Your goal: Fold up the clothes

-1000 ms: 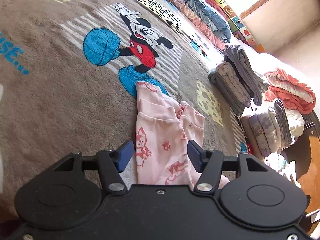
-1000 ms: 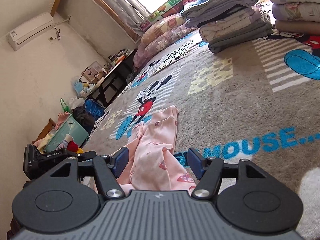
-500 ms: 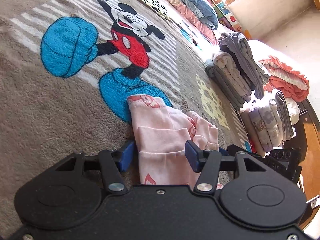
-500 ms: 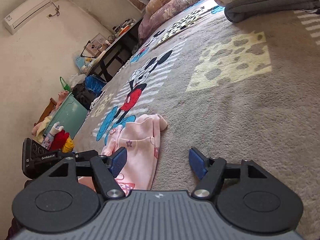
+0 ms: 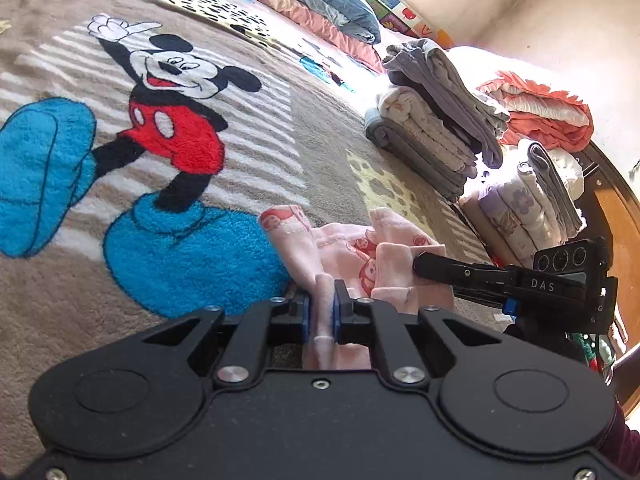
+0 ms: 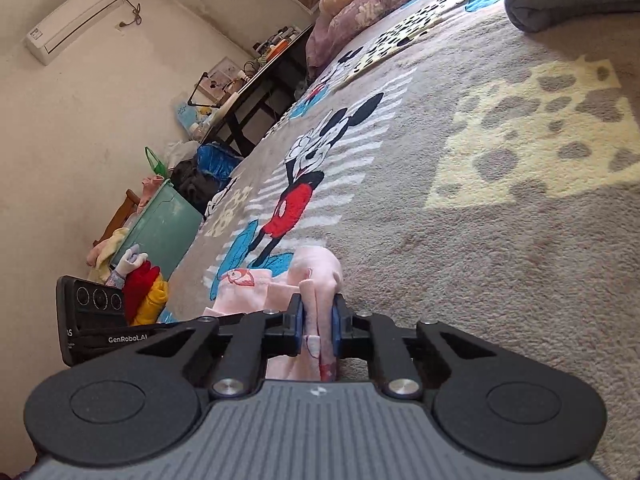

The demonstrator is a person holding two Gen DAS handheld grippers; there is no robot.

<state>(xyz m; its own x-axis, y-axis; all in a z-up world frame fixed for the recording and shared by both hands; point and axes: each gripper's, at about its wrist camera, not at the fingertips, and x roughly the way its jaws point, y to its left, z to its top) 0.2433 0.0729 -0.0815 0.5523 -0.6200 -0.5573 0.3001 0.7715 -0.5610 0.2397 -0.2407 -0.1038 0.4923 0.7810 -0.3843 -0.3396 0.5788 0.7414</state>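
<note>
Left wrist view: the left hand-held gripper (image 5: 320, 316) is pressed together on a raised fold of the pink garment (image 5: 352, 256), its blue pads pinching the cloth between them. The garment lies bunched on the Mickey Mouse blanket (image 5: 280, 128), its far cuff touching the blue patch of the print. The right hand-held gripper (image 5: 420, 260) enters from the right, its tip in contact with the garment's right-hand fold. Beyond, stacks of folded clothes (image 5: 432, 128) sit at the blanket's far edge, with a coral-coloured bundle (image 5: 548, 116) behind them.

Right wrist view: the right hand-held gripper (image 6: 317, 322) is likewise drawn tight, clamping a vertical pleat of the pink garment (image 6: 320, 276) between its blue pads. The garment rests on the blanket (image 6: 480, 184) just in front of the printed figure. The left hand-held gripper's body (image 6: 96, 320) appears at the left edge; its jaws are hidden here. A green bin (image 6: 160, 228) stands beside the blanket, an air conditioner (image 6: 72, 20) is mounted on the wall, and a dark desk (image 6: 256, 88) carries small items.
</note>
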